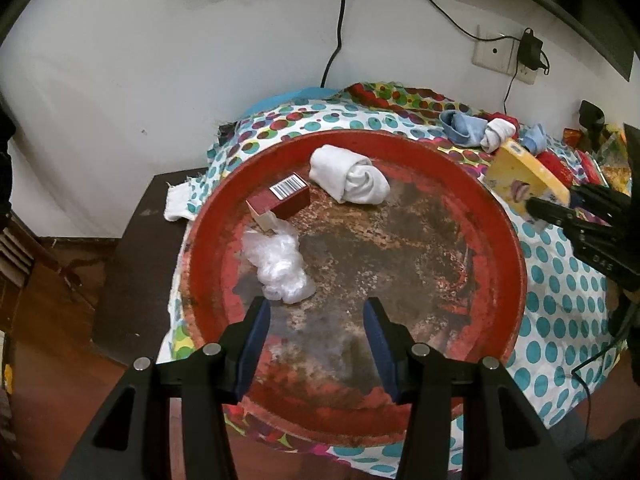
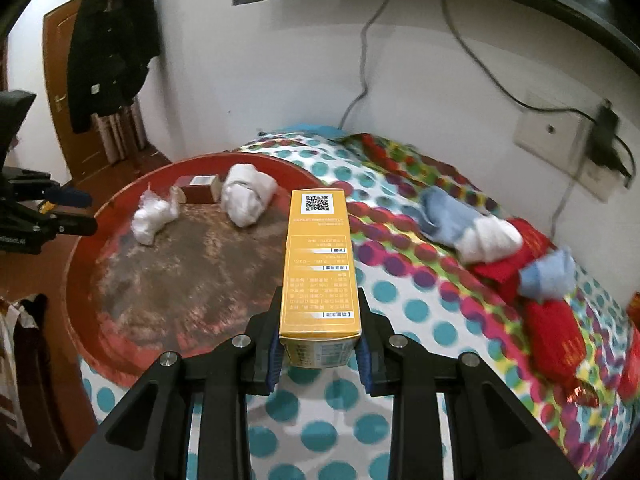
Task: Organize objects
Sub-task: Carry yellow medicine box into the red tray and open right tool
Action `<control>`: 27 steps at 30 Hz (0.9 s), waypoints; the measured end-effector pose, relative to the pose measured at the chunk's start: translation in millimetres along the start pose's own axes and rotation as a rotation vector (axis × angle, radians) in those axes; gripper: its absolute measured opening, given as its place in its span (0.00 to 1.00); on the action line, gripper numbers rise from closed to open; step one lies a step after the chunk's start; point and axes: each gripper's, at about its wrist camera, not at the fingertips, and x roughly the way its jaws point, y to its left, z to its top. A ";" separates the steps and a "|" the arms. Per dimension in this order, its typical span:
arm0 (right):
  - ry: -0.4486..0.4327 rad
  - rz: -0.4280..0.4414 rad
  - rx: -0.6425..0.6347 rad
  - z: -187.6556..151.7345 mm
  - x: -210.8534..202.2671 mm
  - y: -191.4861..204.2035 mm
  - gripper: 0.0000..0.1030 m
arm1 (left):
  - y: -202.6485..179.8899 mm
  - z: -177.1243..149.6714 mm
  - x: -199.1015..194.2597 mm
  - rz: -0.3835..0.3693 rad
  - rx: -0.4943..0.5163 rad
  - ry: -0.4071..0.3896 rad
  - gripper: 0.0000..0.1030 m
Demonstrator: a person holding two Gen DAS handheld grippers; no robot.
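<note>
A worn round red tray (image 1: 496,216) (image 2: 84,248) lies on a dotted cloth. In it are a rolled white sock (image 1: 348,176) (image 2: 246,194), a small red box (image 1: 280,200) (image 2: 198,190) and a crumpled clear plastic wrap (image 1: 280,264) (image 2: 154,216). My left gripper (image 1: 316,312) hangs open over the tray's near part, nothing between its fingers. My right gripper (image 2: 320,344) is shut on a long yellow box (image 2: 320,264) (image 1: 524,184), held in the air by the tray's right rim. In the right wrist view the left gripper (image 2: 76,212) shows at the left edge.
On the cloth right of the tray lie a blue sock (image 2: 444,216) (image 1: 460,126), a white sock roll (image 2: 490,240) (image 1: 496,134), another blue sock (image 2: 550,272) and red packets (image 2: 556,336). A wall socket with a plugged charger (image 2: 604,136) and cables sit behind. A dark side table (image 1: 132,260) stands left.
</note>
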 end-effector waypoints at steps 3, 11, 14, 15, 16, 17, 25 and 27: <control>0.018 0.011 -0.031 9.5 10.7 8.7 0.27 | 2.4 1.4 -6.3 0.006 0.002 -0.003 0.48; 0.082 0.036 -0.082 32.0 49.0 25.2 0.27 | 14.4 4.0 -12.5 0.010 -0.026 0.000 0.48; 0.104 0.040 -0.080 39.4 61.8 25.1 0.27 | 16.7 3.0 -12.5 0.015 -0.028 0.005 0.48; 0.111 0.039 -0.083 41.5 66.4 25.0 0.27 | 17.2 2.4 -12.3 0.014 -0.024 0.008 0.48; 0.122 0.033 -0.090 42.8 71.8 25.5 0.27 | 17.3 2.1 -12.0 0.016 -0.024 0.010 0.48; 0.129 0.032 -0.094 43.2 74.9 25.9 0.27 | 17.9 1.7 -11.1 0.018 -0.026 0.013 0.48; 0.154 0.014 -0.125 49.8 99.0 30.9 0.28 | 22.0 -1.4 -4.7 0.014 -0.040 0.033 0.48; 0.154 0.009 -0.131 52.8 102.1 32.4 0.28 | 22.1 -1.2 -3.0 0.012 -0.041 0.039 0.48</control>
